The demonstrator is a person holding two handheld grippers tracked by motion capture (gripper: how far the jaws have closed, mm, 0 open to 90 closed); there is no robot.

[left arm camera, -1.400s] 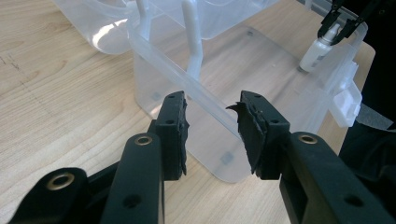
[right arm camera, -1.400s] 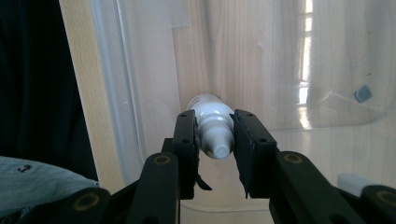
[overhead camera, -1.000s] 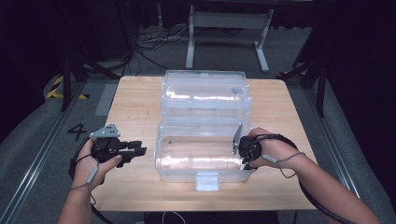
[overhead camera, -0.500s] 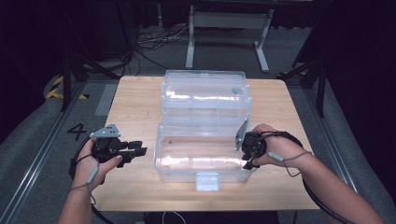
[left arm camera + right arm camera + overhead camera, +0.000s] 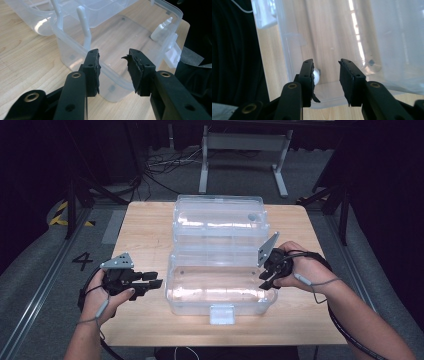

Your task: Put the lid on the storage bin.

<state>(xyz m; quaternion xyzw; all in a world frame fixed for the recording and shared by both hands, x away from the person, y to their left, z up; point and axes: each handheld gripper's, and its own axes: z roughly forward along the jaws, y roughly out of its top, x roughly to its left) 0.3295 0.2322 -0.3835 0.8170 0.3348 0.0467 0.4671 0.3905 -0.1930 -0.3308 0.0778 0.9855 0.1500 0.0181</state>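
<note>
A clear plastic storage box point(image 5: 215, 290) lies open on the wooden table point(image 5: 145, 235), its lid point(image 5: 220, 222) folded back behind it. My left gripper point(image 5: 154, 280) rests just left of the box's left end, open and holding nothing. In the left gripper view the left gripper point(image 5: 112, 53) points at the box's end wall point(image 5: 72, 50). My right gripper point(image 5: 266, 279) hovers at the box's right end. The right gripper point(image 5: 325, 62) looks into the box point(image 5: 332, 37); its jaws have just been opening and nothing is gripped between them.
A white latch tab point(image 5: 222, 314) sticks out from the box's front wall, near the table's front edge. A small white round piece point(image 5: 316, 75) sits by one of the right gripper's jaws. Metal stands and cables occupy the floor point(image 5: 165, 165) behind the table.
The right gripper has lifted a little from the box's right end, and its jaws stand wider. The left hand and the box have not moved.
</note>
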